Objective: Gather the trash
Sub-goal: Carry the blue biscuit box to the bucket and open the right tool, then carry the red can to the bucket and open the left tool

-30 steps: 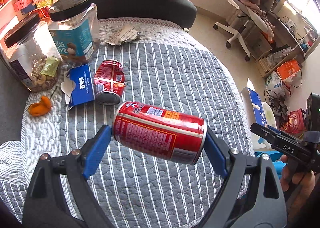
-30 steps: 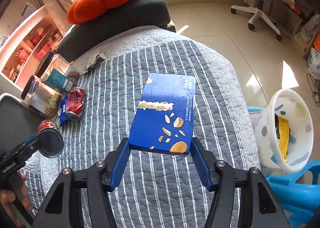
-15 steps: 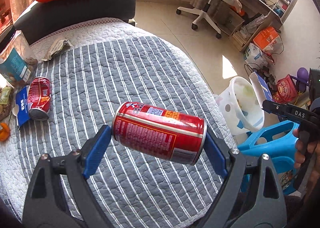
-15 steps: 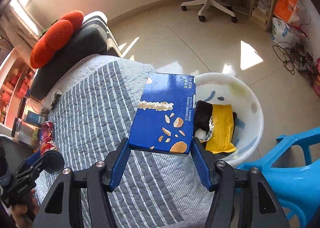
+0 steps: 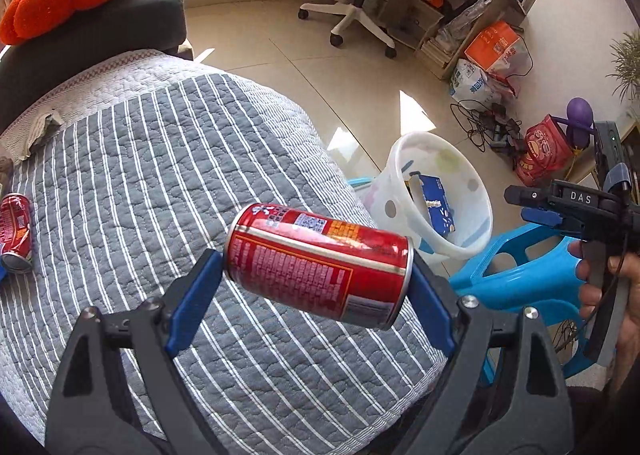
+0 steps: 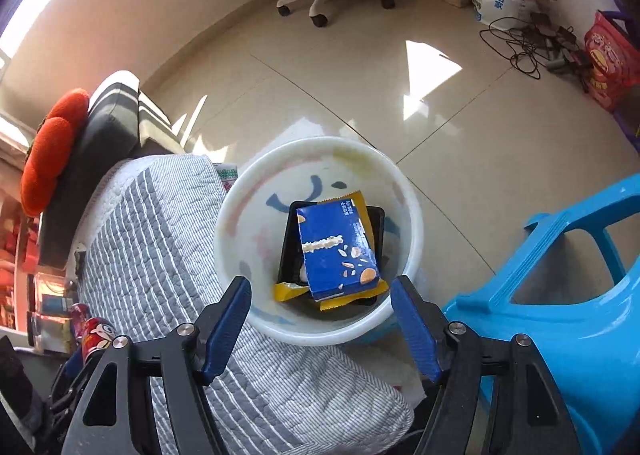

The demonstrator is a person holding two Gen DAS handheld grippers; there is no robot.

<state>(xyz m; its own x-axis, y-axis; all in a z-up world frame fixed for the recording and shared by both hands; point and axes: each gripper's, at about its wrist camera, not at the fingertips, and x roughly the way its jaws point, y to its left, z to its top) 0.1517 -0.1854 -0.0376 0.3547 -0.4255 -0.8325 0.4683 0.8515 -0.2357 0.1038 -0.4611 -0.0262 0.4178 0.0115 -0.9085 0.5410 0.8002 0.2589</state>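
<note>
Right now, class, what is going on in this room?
A person is clearing trash with two handheld grippers. The right gripper has just been opening, nothing between its jaws; the blue box lies in the white bin below. The left gripper clamps a red can above the striped quilt.

Left gripper [image 5: 316,275]: pads clamped on the ends of a red drink can [image 5: 318,264], held sideways above the striped quilt [image 5: 160,159].
Bin: white bucket [image 5: 476,231] containing a blue box [image 5: 438,207].
Quilt's left edge: crushed red can [image 5: 15,231].
</note>
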